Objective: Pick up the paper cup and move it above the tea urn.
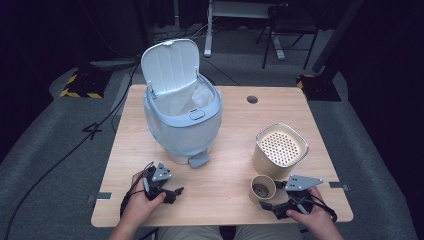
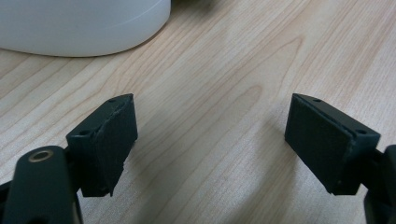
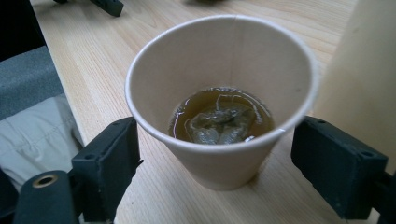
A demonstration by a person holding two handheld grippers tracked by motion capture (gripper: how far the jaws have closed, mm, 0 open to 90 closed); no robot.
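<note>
Your right gripper is sitting wide open around the paper cup (upright, tea bag soaking inside), jaws flanking it without touching; your left gripper, also open, is resting farther off.

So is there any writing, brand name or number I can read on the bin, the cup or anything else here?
None can be read.
The bin, paper cup and perforated-top container show no print.
The yellow-and-black striped marking on the floor is a pattern, not text.
</note>
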